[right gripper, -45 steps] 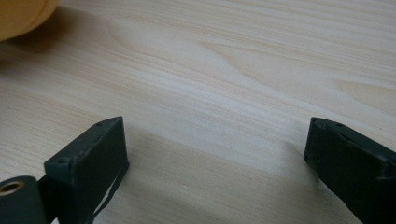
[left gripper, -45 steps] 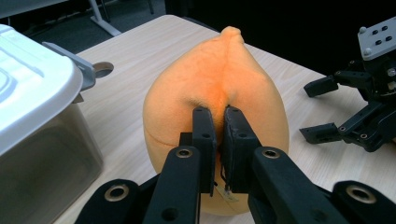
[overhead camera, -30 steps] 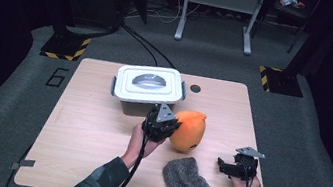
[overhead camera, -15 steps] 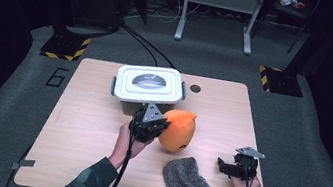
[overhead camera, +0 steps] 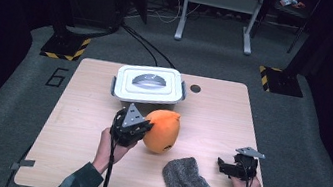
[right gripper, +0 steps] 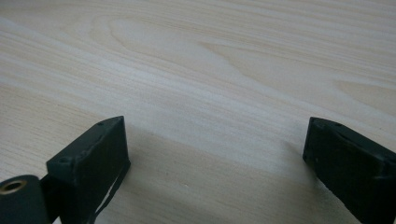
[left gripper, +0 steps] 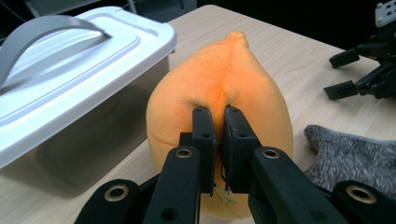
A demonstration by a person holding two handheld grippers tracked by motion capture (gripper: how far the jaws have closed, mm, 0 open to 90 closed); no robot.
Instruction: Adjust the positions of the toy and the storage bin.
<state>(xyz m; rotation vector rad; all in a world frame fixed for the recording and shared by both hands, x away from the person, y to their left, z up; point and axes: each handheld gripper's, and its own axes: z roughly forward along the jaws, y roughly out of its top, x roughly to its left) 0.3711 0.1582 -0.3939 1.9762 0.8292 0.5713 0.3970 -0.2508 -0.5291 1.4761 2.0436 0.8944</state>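
Pale wood table (overhead camera: 72, 129); left gripper (overhead camera: 134, 130) pinches plump orange plush (overhead camera: 162, 131); right gripper (overhead camera: 233, 167) jaws spread.

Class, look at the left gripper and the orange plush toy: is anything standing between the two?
Nothing visible does. The left gripper already pinches a fold of the orange plush toy, jaws nearly closed on the fabric.
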